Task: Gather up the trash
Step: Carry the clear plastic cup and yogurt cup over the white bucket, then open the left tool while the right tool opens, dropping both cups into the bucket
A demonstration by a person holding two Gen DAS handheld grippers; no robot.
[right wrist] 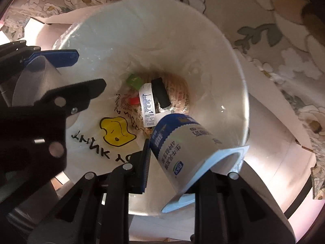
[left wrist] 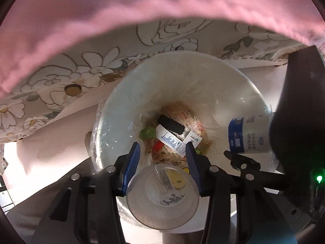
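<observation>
Left gripper pinching a clear plastic cup over the white lined bin, right gripper clamped on a blue-and-white yogurt cup, wrappers at the bottom, pink cloth only in the left view, yellow-printed bag clearest in the right.

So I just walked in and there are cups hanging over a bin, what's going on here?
A person is collecting trash with two handheld grippers. The left gripper is clamped on a clear plastic cup, and the right gripper pinches a blue-and-white yogurt cup. Both hang over the lined white bin, which already holds wrappers. Neither cup is released yet.
</observation>
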